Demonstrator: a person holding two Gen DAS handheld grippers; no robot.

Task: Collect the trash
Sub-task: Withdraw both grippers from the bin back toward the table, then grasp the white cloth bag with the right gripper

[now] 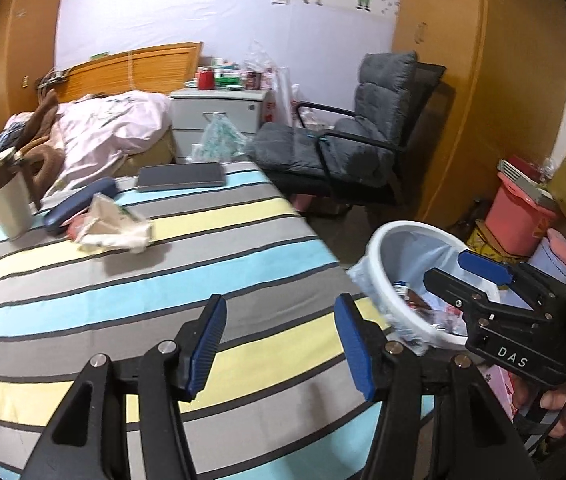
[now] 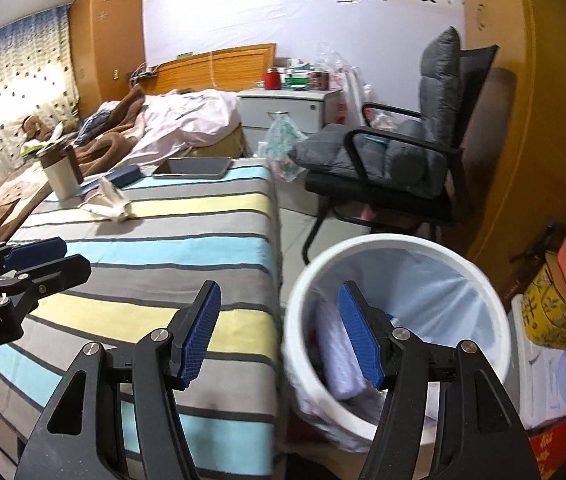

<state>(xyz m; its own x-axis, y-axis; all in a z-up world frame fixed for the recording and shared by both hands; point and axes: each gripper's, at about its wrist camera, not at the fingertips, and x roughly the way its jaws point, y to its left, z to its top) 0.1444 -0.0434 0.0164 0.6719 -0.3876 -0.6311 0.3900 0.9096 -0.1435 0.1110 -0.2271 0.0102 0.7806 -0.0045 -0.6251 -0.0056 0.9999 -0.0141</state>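
Observation:
Crumpled white paper trash (image 1: 113, 226) lies on the striped table (image 1: 163, 280) near its far left end; it also shows in the right wrist view (image 2: 109, 202). My left gripper (image 1: 279, 342) is open and empty above the table's near part. My right gripper (image 2: 279, 334) is open and empty, hovering at the table's right edge over the rim of the white trash bin (image 2: 495, 300). The bin has a plastic liner and holds some wrappers (image 1: 415, 300). The right gripper also shows in the left wrist view (image 1: 463, 272), above the bin (image 1: 383, 240).
A cream tumbler (image 1: 5, 200), a dark blue case (image 1: 79, 204) and a grey tablet (image 1: 181, 176) sit at the table's far end. A grey padded chair (image 1: 363, 140) stands beyond the bin. A pink container (image 1: 519, 212) and boxes lie right. A bed is at the left.

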